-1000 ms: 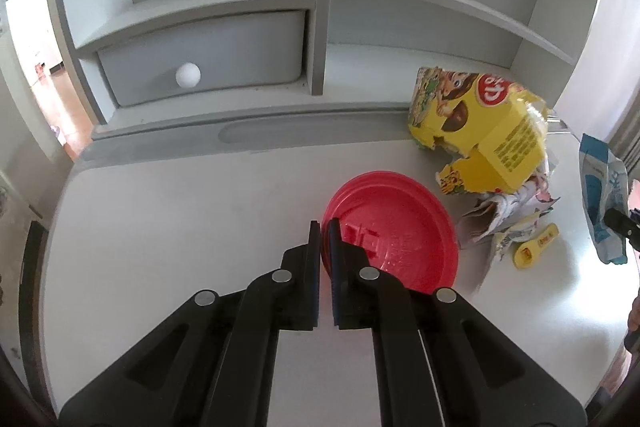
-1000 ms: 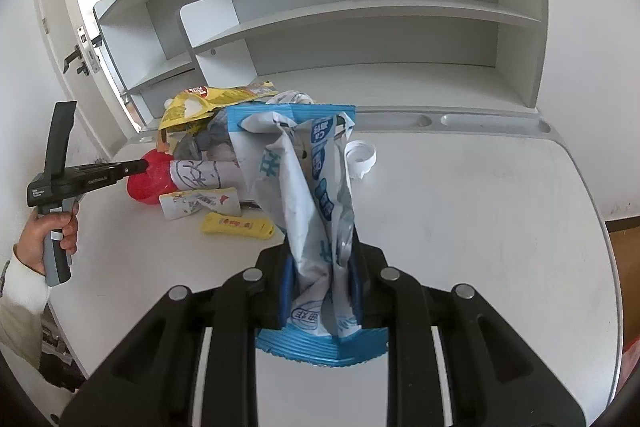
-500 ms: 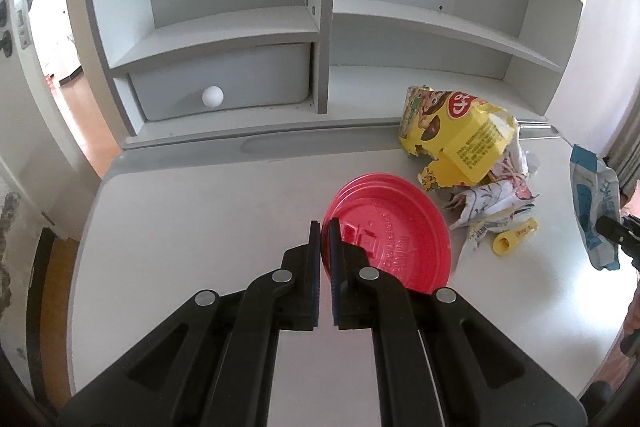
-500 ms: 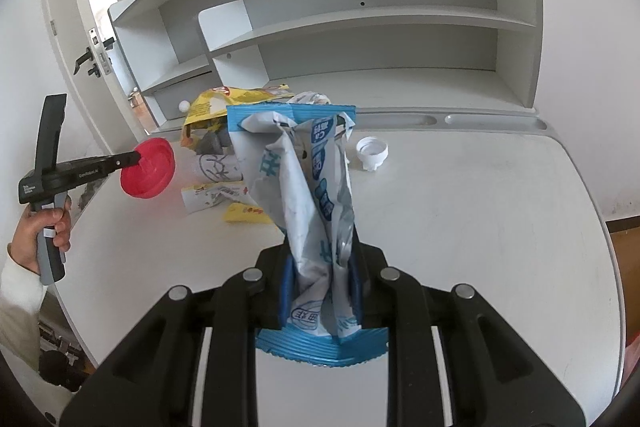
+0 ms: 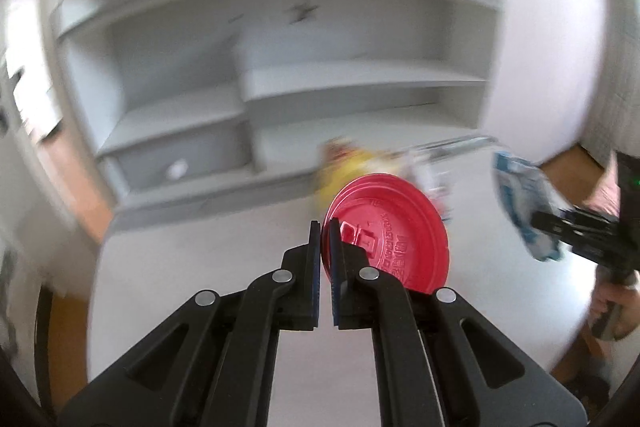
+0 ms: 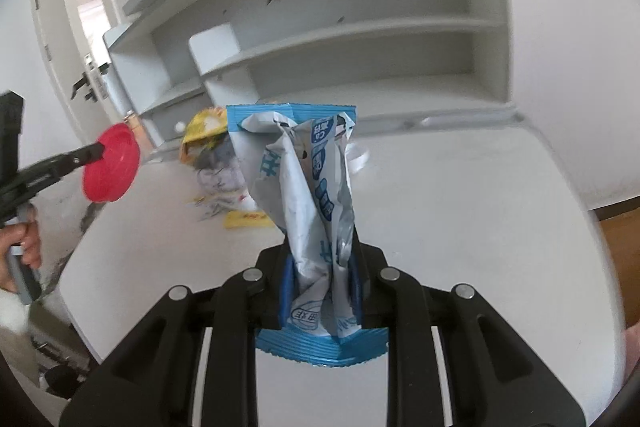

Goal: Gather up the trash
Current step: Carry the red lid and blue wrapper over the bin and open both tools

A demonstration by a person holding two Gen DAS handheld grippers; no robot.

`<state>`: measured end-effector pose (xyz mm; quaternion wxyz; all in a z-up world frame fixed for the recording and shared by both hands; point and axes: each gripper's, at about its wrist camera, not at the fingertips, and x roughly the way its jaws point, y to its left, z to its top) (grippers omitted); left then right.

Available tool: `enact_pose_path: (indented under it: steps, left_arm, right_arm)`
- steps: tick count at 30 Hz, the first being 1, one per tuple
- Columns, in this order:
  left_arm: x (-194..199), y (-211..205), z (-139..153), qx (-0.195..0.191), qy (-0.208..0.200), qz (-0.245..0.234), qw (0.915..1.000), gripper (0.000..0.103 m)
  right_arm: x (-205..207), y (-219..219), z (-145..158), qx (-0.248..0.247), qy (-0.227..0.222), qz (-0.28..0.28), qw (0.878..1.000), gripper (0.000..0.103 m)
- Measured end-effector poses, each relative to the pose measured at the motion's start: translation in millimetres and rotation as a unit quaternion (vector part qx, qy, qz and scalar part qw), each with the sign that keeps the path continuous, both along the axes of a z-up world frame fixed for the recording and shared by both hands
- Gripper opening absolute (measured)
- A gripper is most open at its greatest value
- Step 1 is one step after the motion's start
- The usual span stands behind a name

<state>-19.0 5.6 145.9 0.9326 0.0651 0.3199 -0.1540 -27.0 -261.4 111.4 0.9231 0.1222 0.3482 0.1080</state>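
Observation:
My left gripper [image 5: 325, 227] is shut on the rim of a red plastic lid [image 5: 394, 231], which hangs in the air above the white desk [image 5: 200, 267]. From the right wrist view the same red lid [image 6: 110, 169] shows at the left, pinched by the left gripper [image 6: 98, 149]. My right gripper [image 6: 320, 267] is shut on a crumpled blue and white snack bag [image 6: 304, 183], held upright above the desk; that bag [image 5: 524, 203] also appears at the right of the left wrist view. A yellow wrapper [image 6: 202, 131], crumpled paper [image 6: 218, 173] and a small yellow packet [image 6: 246, 219] lie on the desk.
A grey shelf unit [image 6: 360, 39] with a star cut-out and a drawer with a white knob [image 5: 176, 169] stands at the back of the desk. A white ring-shaped cap [image 6: 358, 157] lies behind the bag. A hand [image 6: 22, 243] holds the left gripper's handle.
The left gripper has lifted the red lid off the desk and drawn it up and away from the trash pile; its view is now blurred. The right gripper with the bag shifted slightly.

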Motion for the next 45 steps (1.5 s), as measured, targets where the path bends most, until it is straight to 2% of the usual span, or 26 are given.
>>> enact_pose_path:
  steps: [4,6,8,10,13,15,16,17,18,21,23,27,29,31,36,38,39,40,41,42,45]
  left_arm:
    - [-15,-78,10,0.001,-0.010,-0.108,0.9941,0.003]
    - [-27,-129,9,-0.002,-0.005,-0.180,0.9836,0.003]
    - [-41,-180,3,-0.005,0.008,-0.250,0.9681,0.003]
    - [-57,-228,-4,-0.003,0.020,-0.314,0.9490,0.003]
    - [-96,-307,-24,0.026,0.029,-0.405,0.9137,0.003]
    - [-118,-348,-46,0.053,0.036,-0.444,0.8939,0.003]
    - [-127,-363,-57,0.064,0.042,-0.459,0.8850,0.003]
    - [-140,-387,-82,0.084,0.054,-0.477,0.8731,0.003]
    - [-147,-400,-99,0.096,0.063,-0.485,0.8672,0.003]
    - [-158,-435,-168,0.133,0.115,-0.491,0.8531,0.003]
    - [-159,-454,-221,0.160,0.157,-0.487,0.8437,0.003]
    - [-154,-480,-320,0.228,0.231,-0.461,0.8260,0.003]
    - [-153,-482,-347,0.251,0.246,-0.452,0.8198,0.003]
    - [-150,-484,-362,0.256,0.265,-0.447,0.8150,0.003]
    - [-133,-485,-361,0.245,0.262,-0.444,0.8214,0.003]
    - [-133,-487,-366,0.249,0.263,-0.442,0.8207,0.007]
    - [-134,-489,-371,0.254,0.272,-0.439,0.8176,0.011]
    - [-140,-490,-370,0.258,0.281,-0.438,0.8141,0.035]
    - [-139,-490,-373,0.258,0.290,-0.436,0.8116,0.076]
    - [-141,-490,-371,0.253,0.287,-0.438,0.8136,0.088]
    - [-147,-488,-362,0.237,0.274,-0.451,0.8157,0.090]
  right_arm:
    - [-38,-38,20,0.005,-0.024,-0.053,0.998,0.022]
    - [-68,-64,28,-0.004,-0.031,-0.093,0.995,0.022]
    - [-102,-94,33,-0.012,-0.027,-0.139,0.990,0.022]
    - [-137,-120,31,-0.019,-0.016,-0.183,0.983,0.022]
    - [-187,-159,19,-0.025,0.019,-0.242,0.970,0.022]
    - [-217,-186,0,-0.006,0.048,-0.273,0.961,0.022]
    - [-229,-200,-14,0.009,0.068,-0.284,0.957,0.022]
    - [-241,-215,-32,0.023,0.088,-0.298,0.950,0.022]
    - [-249,-225,-50,0.033,0.109,-0.306,0.945,0.022]
    - [-270,-254,-128,0.067,0.189,-0.328,0.923,0.022]
    - [-277,-267,-192,0.119,0.244,-0.325,0.906,0.022]
    - [-282,-266,-295,0.177,0.339,-0.305,0.872,0.022]
    - [-282,-258,-331,0.203,0.368,-0.296,0.858,0.022]
    - [-281,-252,-351,0.213,0.379,-0.291,0.852,0.022]
    - [-276,-247,-367,0.231,0.378,-0.298,0.845,0.022]
    - [-281,-254,-374,0.253,0.379,-0.312,0.834,0.035]
    - [-284,-256,-379,0.264,0.383,-0.318,0.826,0.056]
    - [-286,-259,-383,0.273,0.388,-0.328,0.817,0.074]
    - [-288,-262,-384,0.283,0.386,-0.336,0.811,0.077]
    - [-291,-265,-386,0.290,0.380,-0.341,0.809,0.077]
    - [-302,-275,-384,0.313,0.368,-0.359,0.799,0.077]
